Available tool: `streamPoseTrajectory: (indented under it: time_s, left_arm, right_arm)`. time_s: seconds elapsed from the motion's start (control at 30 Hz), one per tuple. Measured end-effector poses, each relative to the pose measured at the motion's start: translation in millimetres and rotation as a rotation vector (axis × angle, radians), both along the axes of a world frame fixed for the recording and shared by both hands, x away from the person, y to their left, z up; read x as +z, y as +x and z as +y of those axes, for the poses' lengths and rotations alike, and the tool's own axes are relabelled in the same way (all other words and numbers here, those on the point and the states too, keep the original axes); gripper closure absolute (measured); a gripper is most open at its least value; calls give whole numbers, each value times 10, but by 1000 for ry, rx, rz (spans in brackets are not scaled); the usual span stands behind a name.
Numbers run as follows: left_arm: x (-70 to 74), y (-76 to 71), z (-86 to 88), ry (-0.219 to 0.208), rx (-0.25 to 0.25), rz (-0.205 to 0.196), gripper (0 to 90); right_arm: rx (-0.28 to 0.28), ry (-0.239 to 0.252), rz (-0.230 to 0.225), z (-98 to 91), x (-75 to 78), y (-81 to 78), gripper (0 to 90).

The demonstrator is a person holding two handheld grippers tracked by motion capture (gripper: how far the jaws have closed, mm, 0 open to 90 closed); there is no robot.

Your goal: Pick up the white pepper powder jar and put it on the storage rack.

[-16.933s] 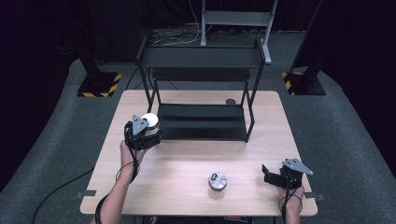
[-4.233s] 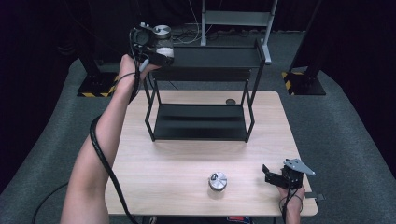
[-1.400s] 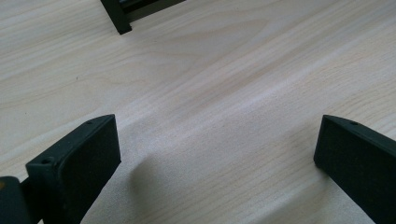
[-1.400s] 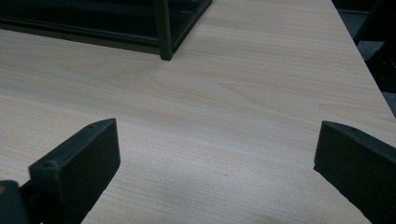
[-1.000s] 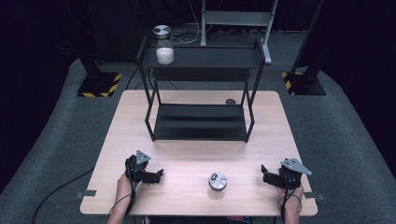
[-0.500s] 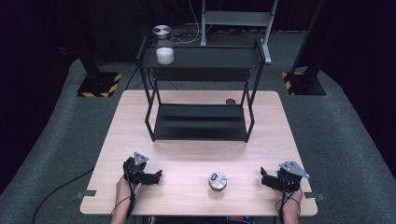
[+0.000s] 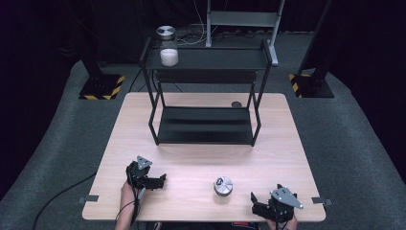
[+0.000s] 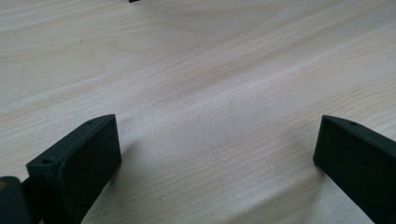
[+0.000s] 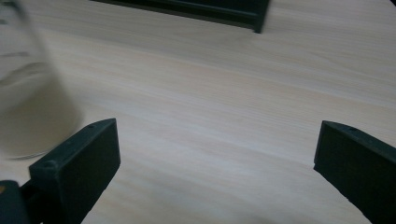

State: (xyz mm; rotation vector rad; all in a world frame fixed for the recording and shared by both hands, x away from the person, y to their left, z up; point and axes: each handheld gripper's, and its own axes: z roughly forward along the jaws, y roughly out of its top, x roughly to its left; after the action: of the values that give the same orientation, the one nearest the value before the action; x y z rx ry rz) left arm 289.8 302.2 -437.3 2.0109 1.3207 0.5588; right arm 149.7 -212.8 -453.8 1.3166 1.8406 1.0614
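Pale wood grain runs under both of my tools, and I take the small jar [image 7: 223,186] standing on the tabletop [image 7: 201,165] as my landmark. It is a short glass jar with a silver lid and pale contents, near the front edge and a little right of the middle. My right tool [image 7: 258,207] sits to the right of that jar and slightly nearer to me, close beside it but not touching; its jaws stand wide apart with bare tabletop between them. In the right gripper view the jar [image 9: 28,107] shows as a blurred glassy shape just outside the left jaw, not between the two. My left tool [image 7: 155,181] rests on the far side of the jar from the right one, well apart from it to the left, jaws also spread wide and holding nothing, as the left gripper view confirms with bare wood between them. Behind the jar stands a black rack [image 7: 206,127] on the tabletop, and on the left end of its top shelf sits a second jar [image 7: 168,47] with white contents, well away from the landmark jar.
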Motion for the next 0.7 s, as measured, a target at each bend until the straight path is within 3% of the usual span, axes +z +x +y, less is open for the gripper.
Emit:
streamPoseTrajectory:
  time_s: [0.13, 0.23, 0.4, 0.7]
  left_arm:
    - [-2, -1, -1, -1, 2, 0, 1]
    - [2, 1, 1, 1, -1, 1, 0]
    - [1, 0, 0, 1, 0, 0, 1]
    - [1, 0, 0, 1, 0, 1, 1]
  right_arm:
    - [81, -5, -10, 185, 31, -125, 0]
    - [137, -14, -10, 287, 72, -130, 0]
    - [212, -17, -23, 445, 110, -68, 0]
    - [282, -19, -14, 644, 81, 174, 0]
